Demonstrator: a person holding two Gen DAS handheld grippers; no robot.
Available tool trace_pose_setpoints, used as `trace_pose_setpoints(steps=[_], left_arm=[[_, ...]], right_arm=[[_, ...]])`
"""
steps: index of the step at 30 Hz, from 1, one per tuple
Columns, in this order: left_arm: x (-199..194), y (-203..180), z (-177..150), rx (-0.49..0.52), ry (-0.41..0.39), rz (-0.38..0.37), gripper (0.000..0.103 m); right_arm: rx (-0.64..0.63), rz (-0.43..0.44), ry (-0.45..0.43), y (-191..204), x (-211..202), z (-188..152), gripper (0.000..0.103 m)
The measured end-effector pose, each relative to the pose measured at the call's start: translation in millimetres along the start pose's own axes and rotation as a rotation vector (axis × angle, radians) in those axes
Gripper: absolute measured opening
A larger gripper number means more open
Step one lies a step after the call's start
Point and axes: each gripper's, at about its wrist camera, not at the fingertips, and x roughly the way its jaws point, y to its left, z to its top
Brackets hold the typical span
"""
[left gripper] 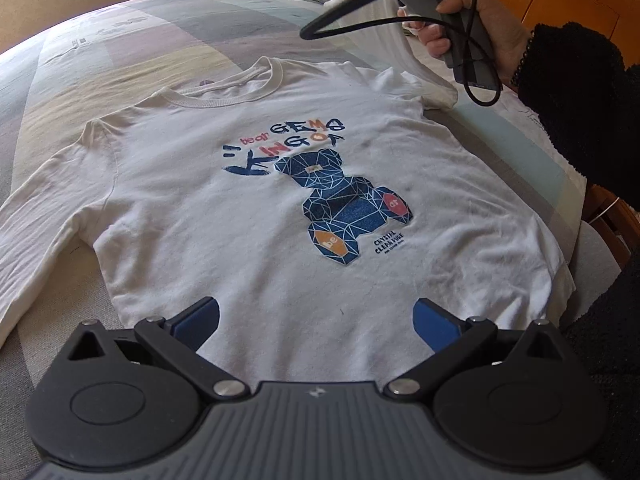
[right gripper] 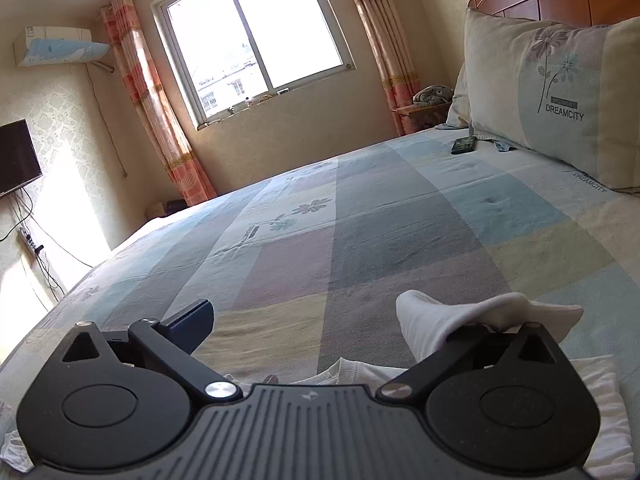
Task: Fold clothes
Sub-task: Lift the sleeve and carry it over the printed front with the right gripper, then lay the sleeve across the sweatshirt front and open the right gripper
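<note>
White printed shirt (left gripper: 280,208) apparently flat.

"bear GEMS KING OF" on white shirt (left gripper: 280,208); "DREAMCITY" on pillow (right gripper: 560,92) & bedsheet (right gripper: 360,220).

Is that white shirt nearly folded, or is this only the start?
Only the start. Done: the white shirt lies spread face up on the bed, one sleeve stretched out. In hand: nothing gripped; the left tongs hover open at the hem, and the right tongs are open with white cloth draped over one finger. Left: every fold.
</note>
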Motion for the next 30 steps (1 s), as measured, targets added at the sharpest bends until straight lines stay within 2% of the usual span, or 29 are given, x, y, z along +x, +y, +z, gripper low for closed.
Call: trace_pose_setpoints(steps=[4, 18, 30], left_arm=[[1, 4, -5, -0.004, 0.028, 0.01, 0.102], [5, 4, -12, -0.057, 0.046, 0.012, 0.102], [6, 3, -19, -0.098, 0.053, 0.008, 0.102]], right_arm=[[-0.018, 0.027, 0.02, 17, 7, -8, 0.103], [-0.051, 0.159, 0.076, 71, 26, -20, 0.103], [-0.107, 0.223, 0.192, 110, 58, -53, 0.103]])
